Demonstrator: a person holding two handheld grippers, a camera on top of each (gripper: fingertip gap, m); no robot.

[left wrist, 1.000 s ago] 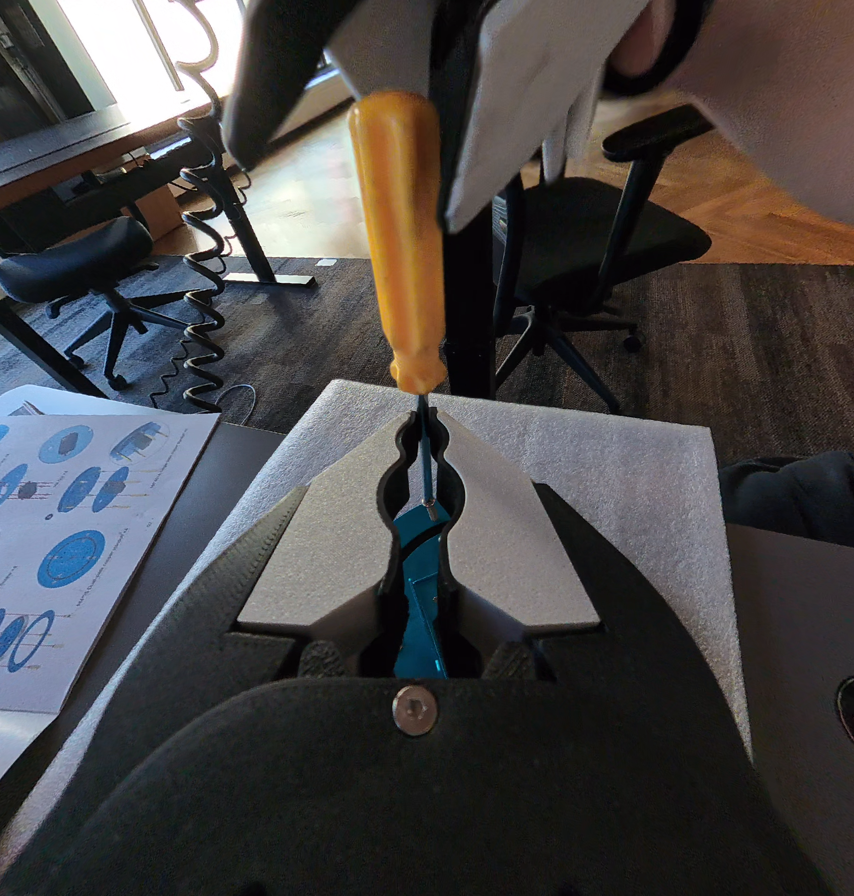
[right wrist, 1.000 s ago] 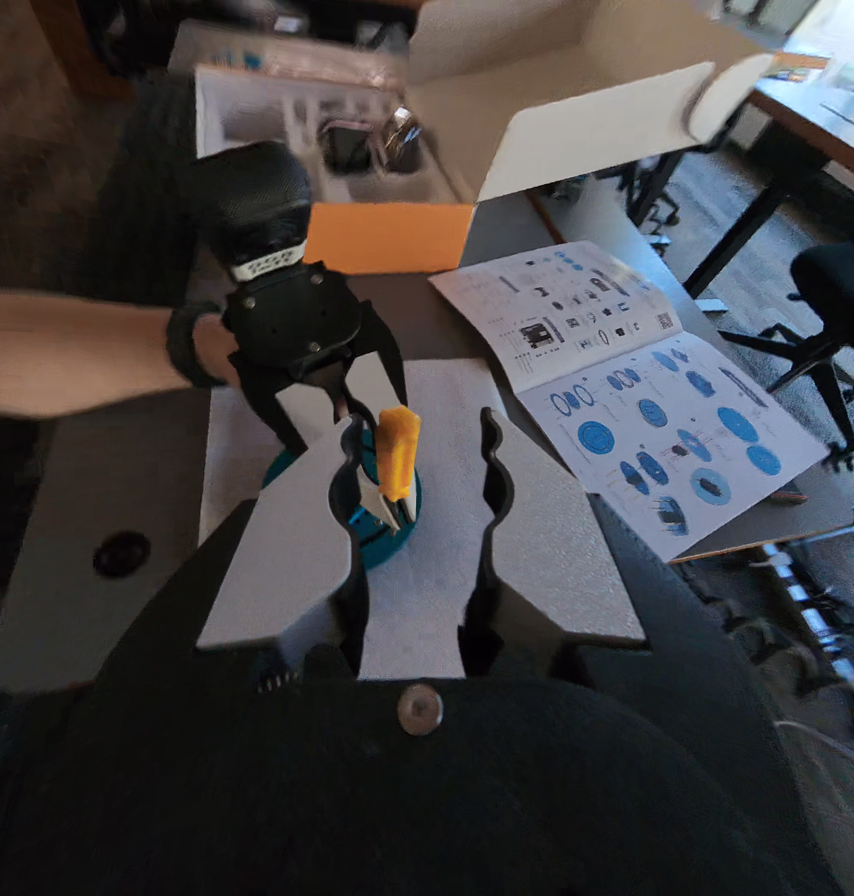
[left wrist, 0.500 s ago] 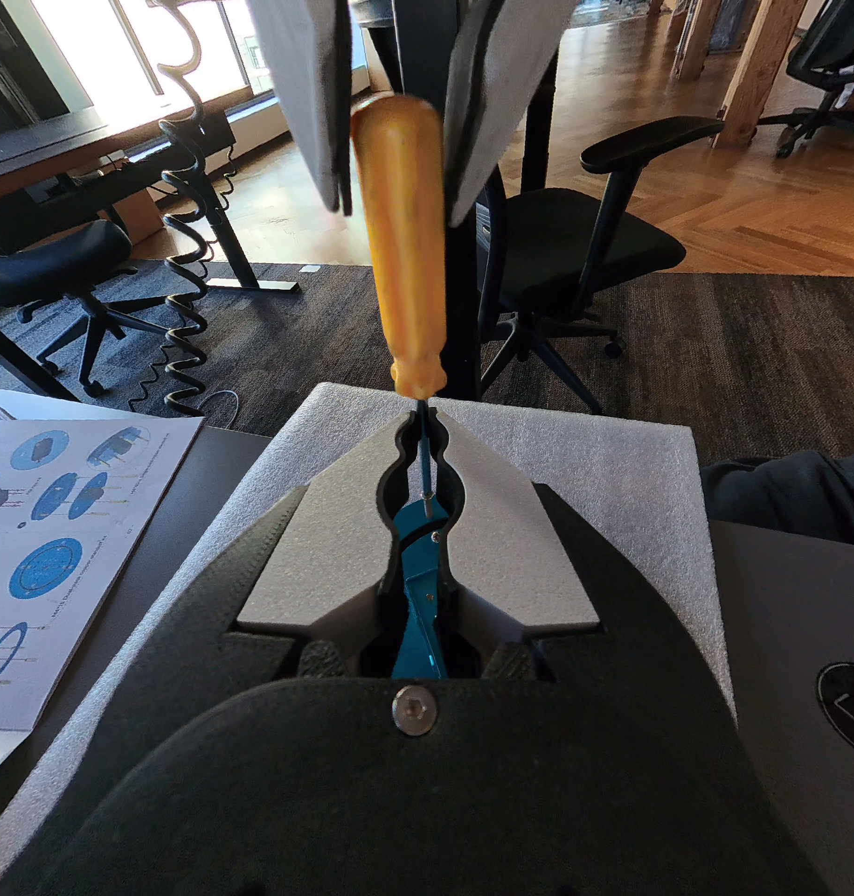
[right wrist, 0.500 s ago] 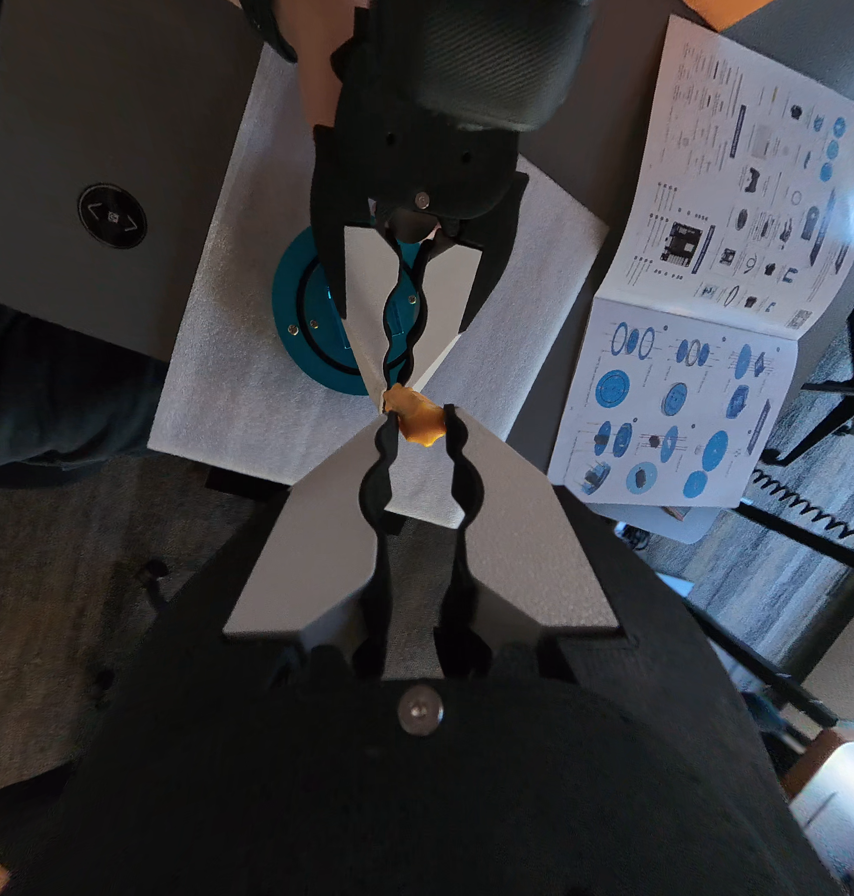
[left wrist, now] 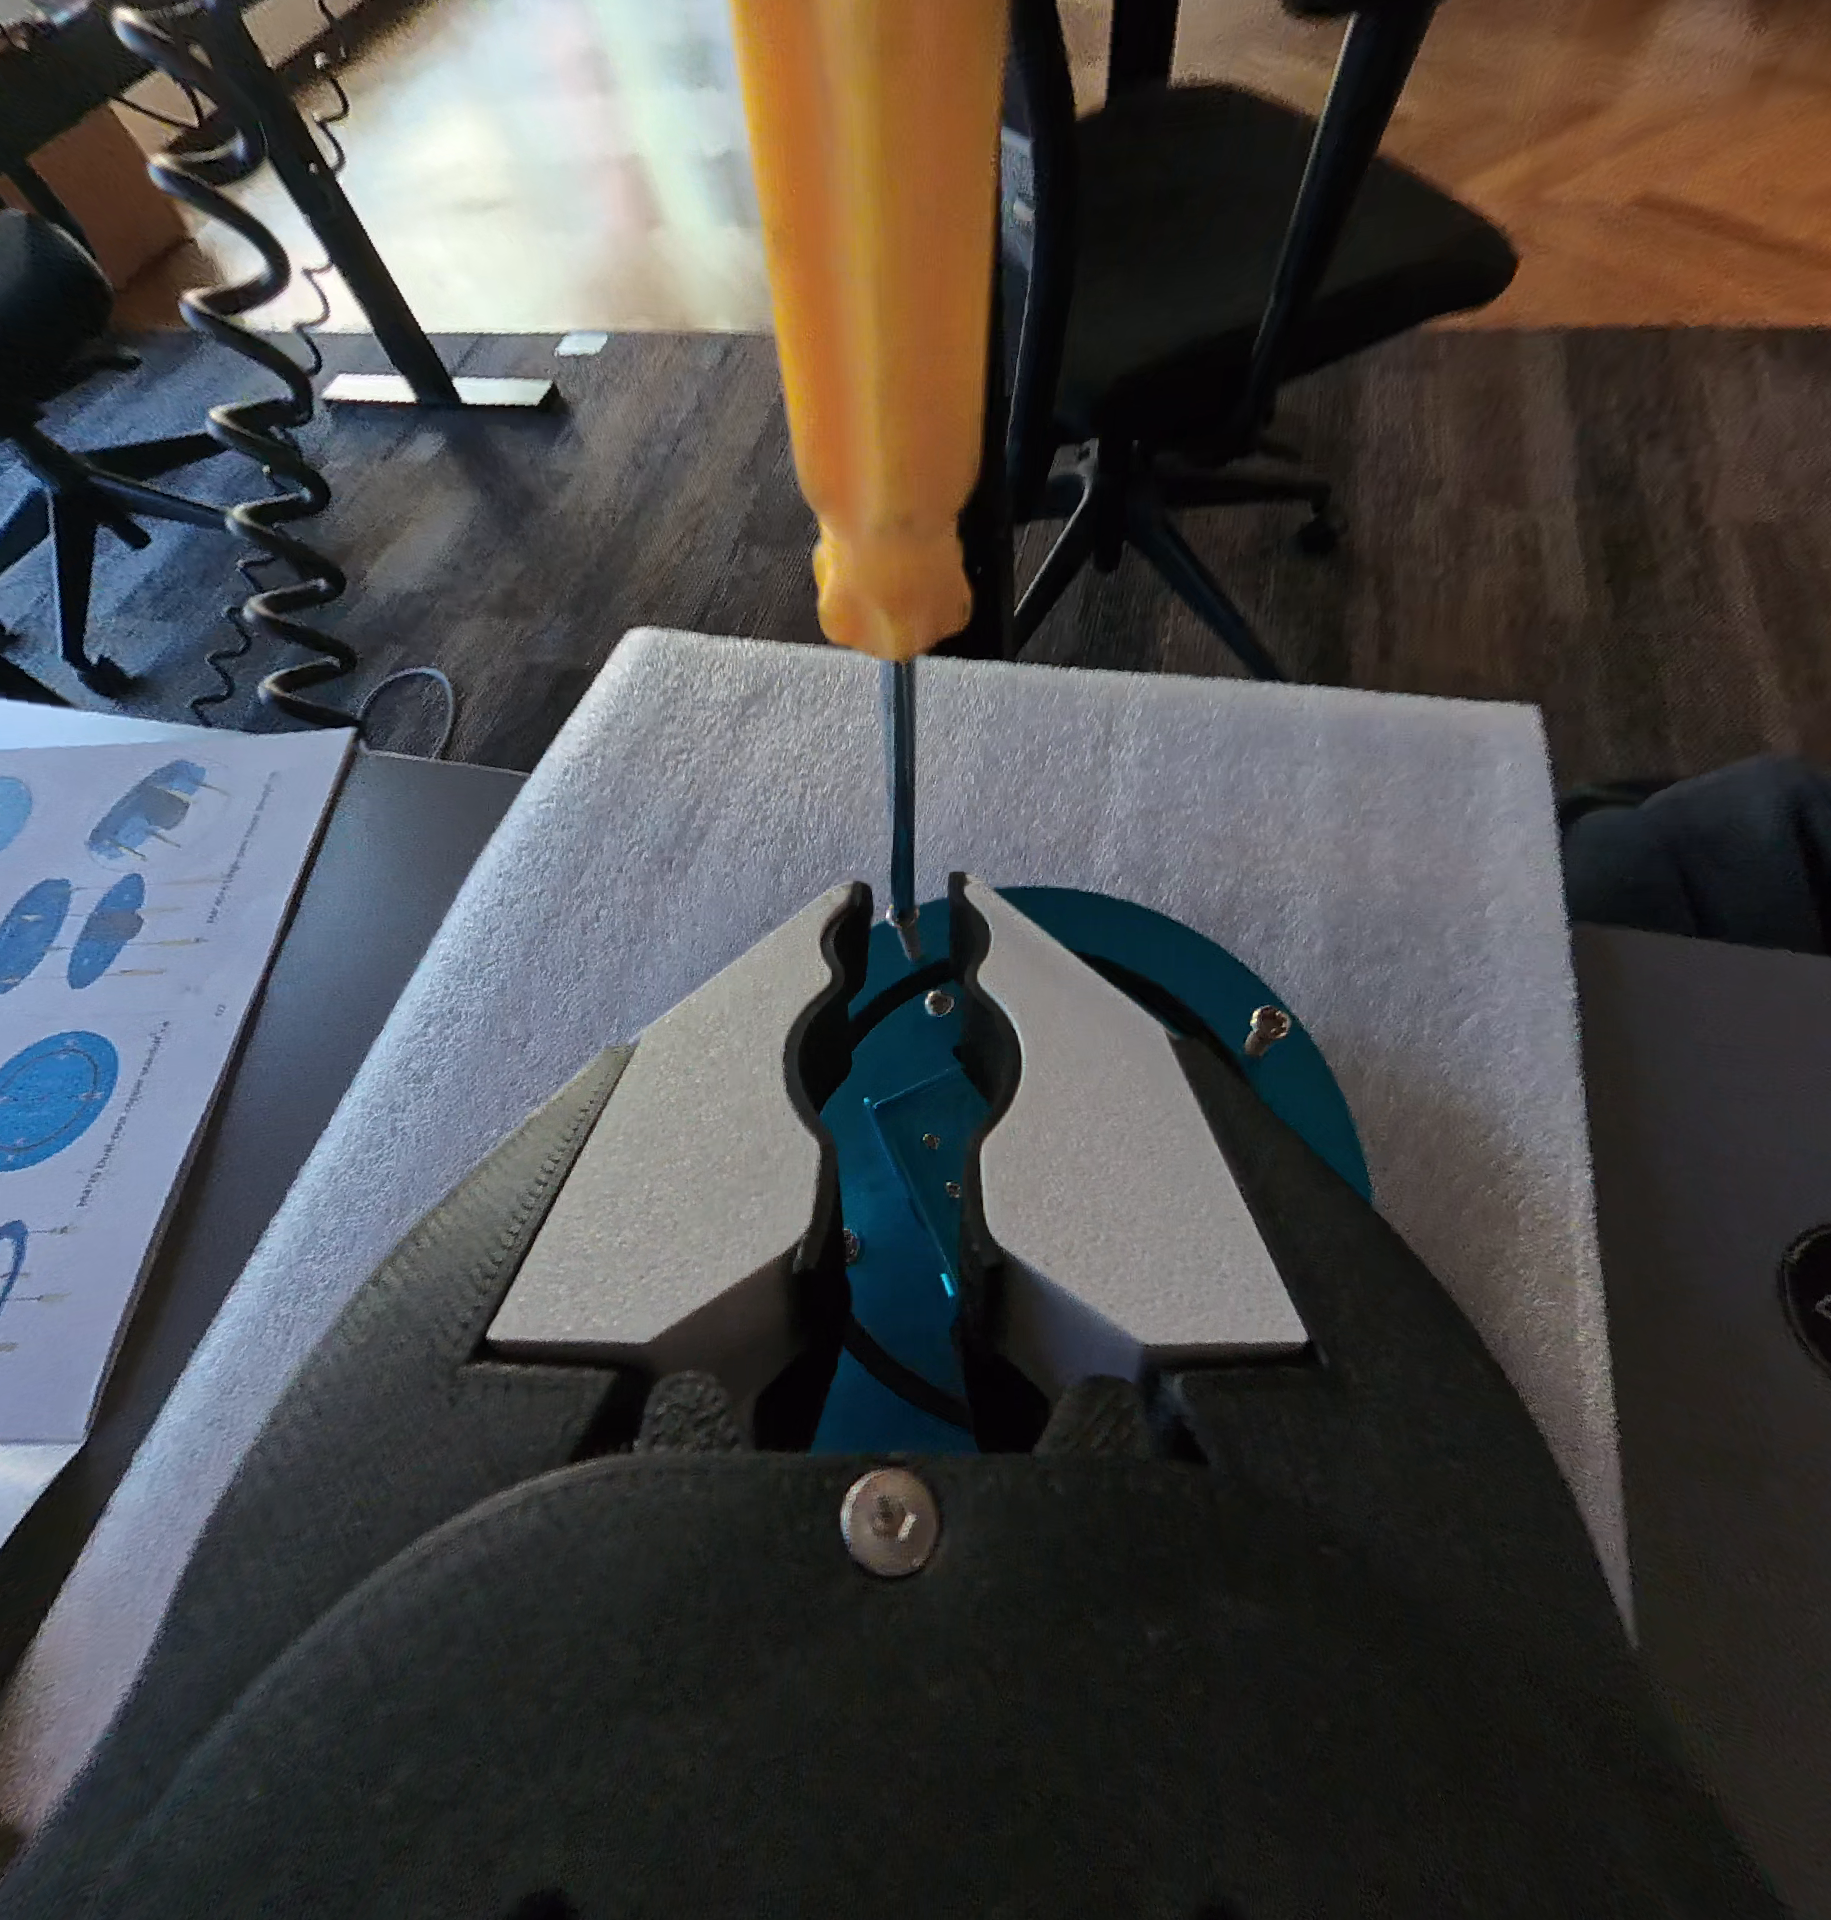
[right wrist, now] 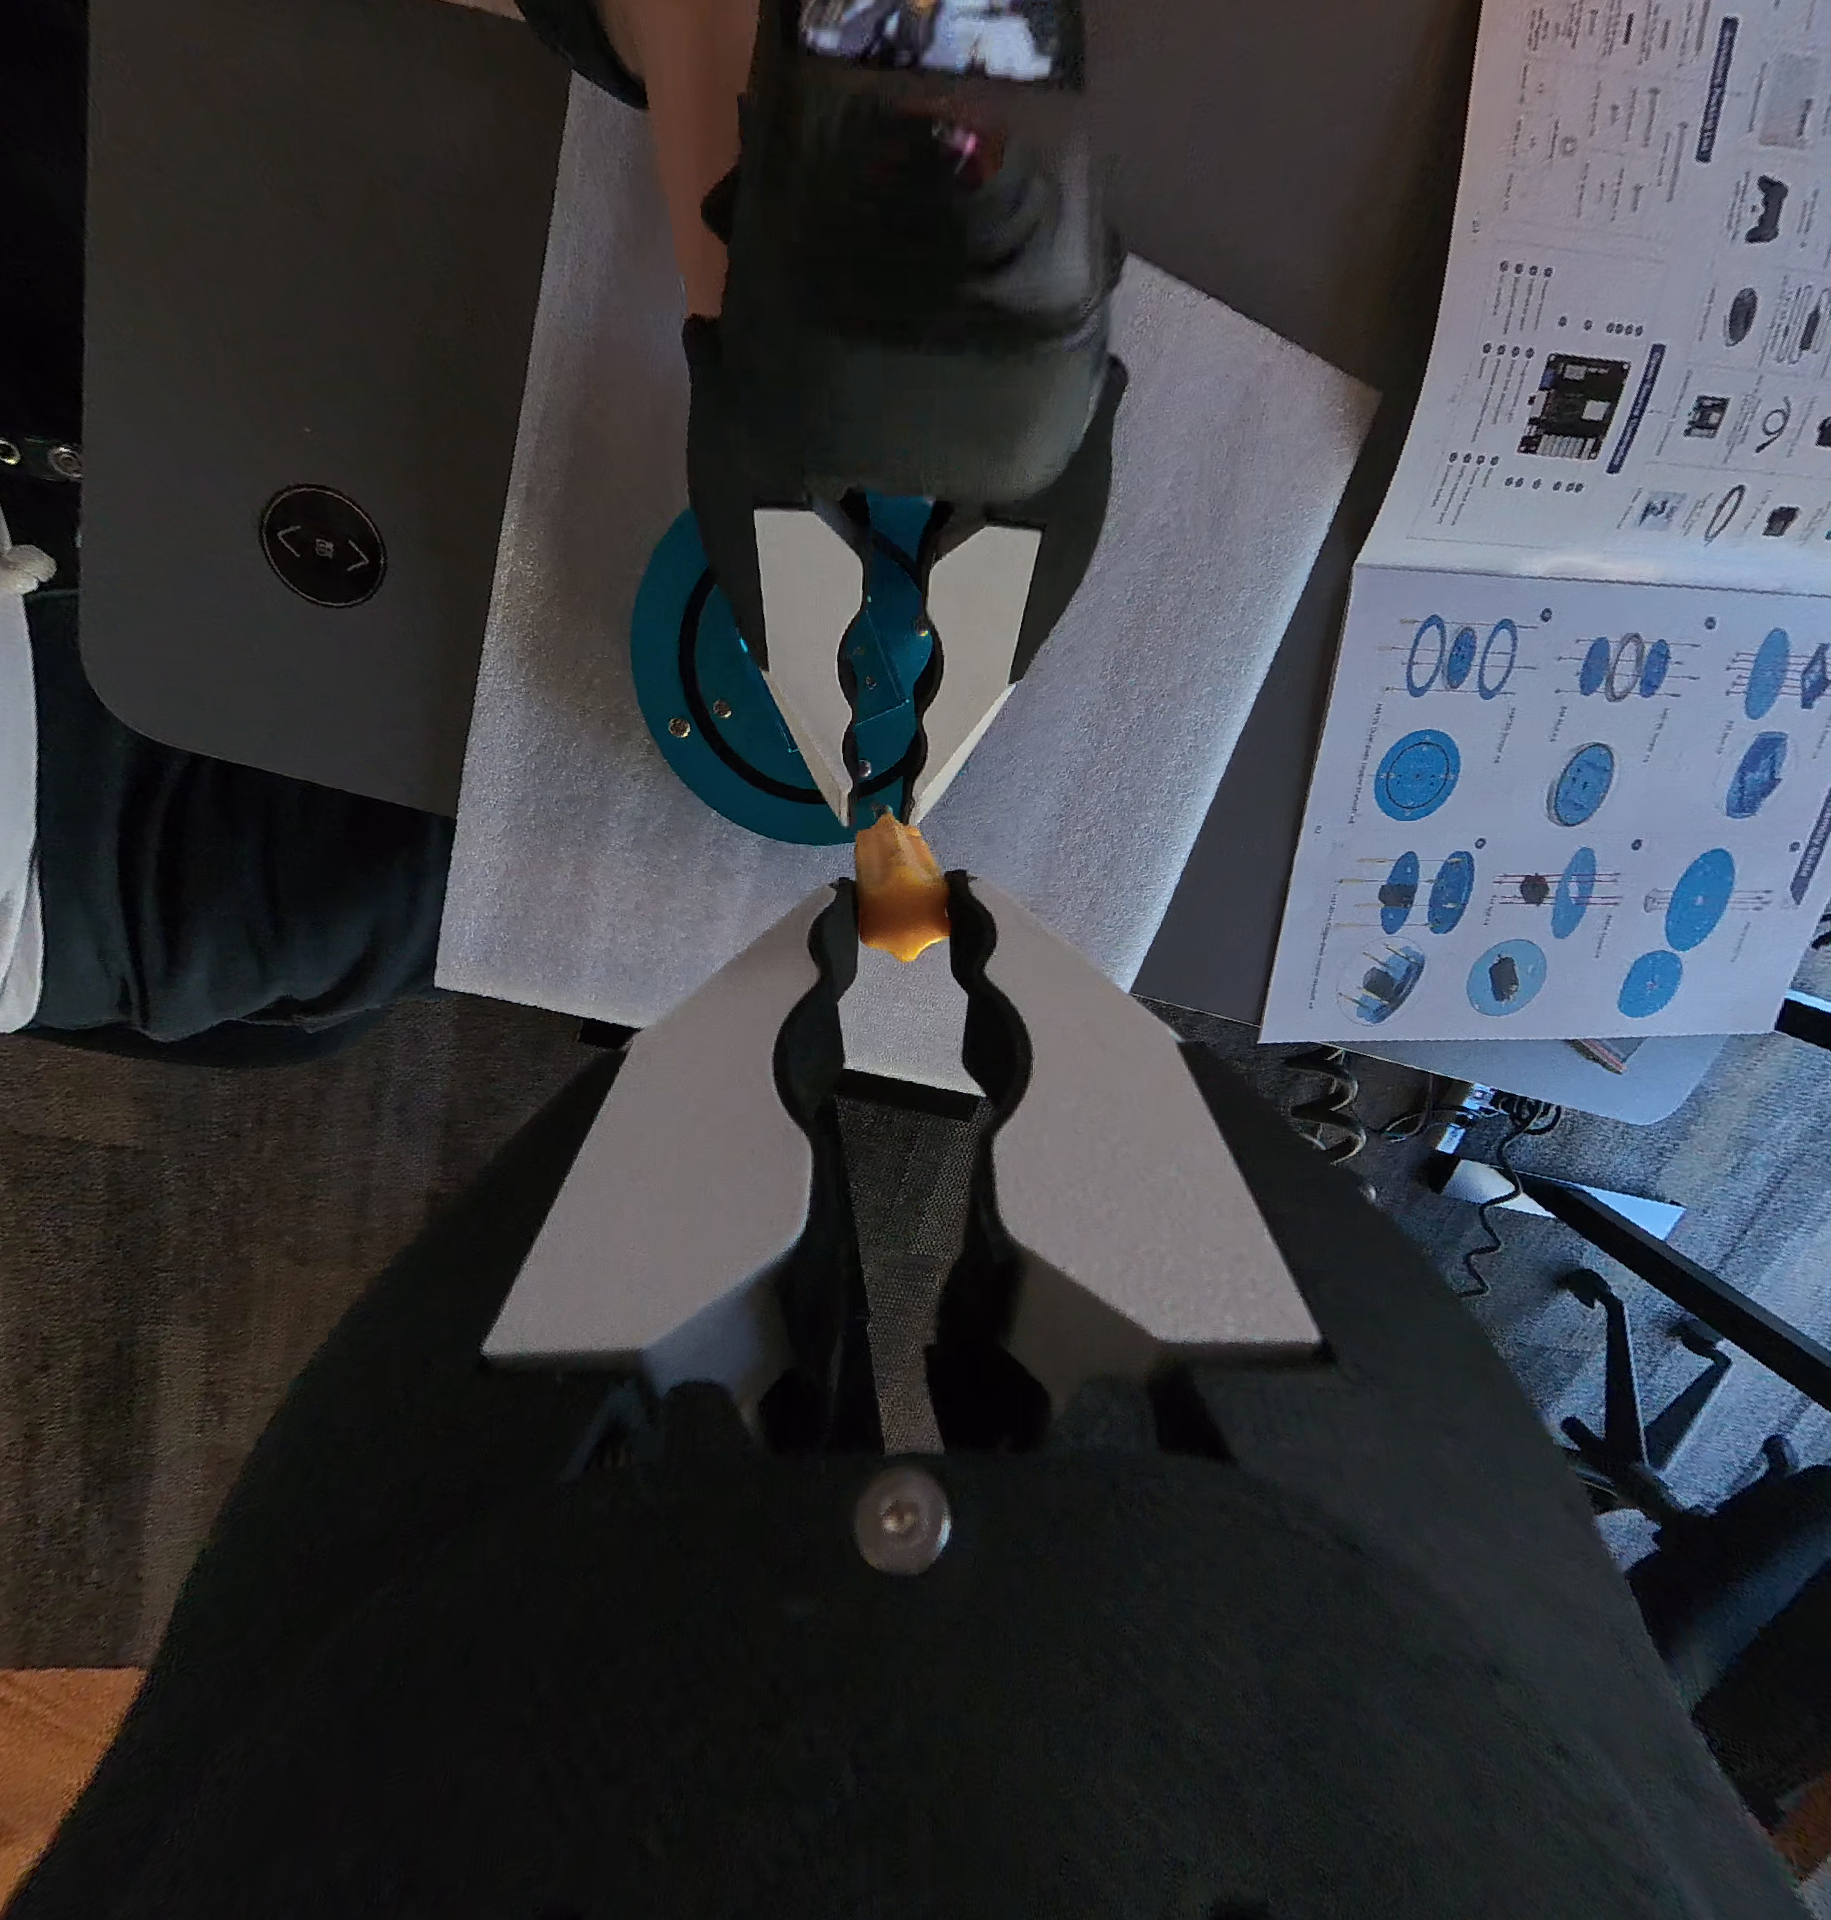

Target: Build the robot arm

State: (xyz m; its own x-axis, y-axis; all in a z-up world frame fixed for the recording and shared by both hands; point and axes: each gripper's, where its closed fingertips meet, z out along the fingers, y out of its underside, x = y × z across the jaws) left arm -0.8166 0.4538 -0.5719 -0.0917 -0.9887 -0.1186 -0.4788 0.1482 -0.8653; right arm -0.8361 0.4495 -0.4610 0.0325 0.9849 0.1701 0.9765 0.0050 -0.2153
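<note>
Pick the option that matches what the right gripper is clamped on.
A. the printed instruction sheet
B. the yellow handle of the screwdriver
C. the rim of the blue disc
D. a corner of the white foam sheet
B: in the right wrist view the right gripper has its fingers closed against both sides of the screwdriver's yellow handle, which stands over the blue disc on the white foam sheet.

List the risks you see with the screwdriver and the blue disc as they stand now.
1. The right gripper pinches only the butt of the yellow-handled screwdriver, so the upright tool may tilt and its tip slip off the small silver screw.
2. The round blue metal disc lies on soft white foam sheet; the left gripper is slightly open above it, so it may shift.
</note>
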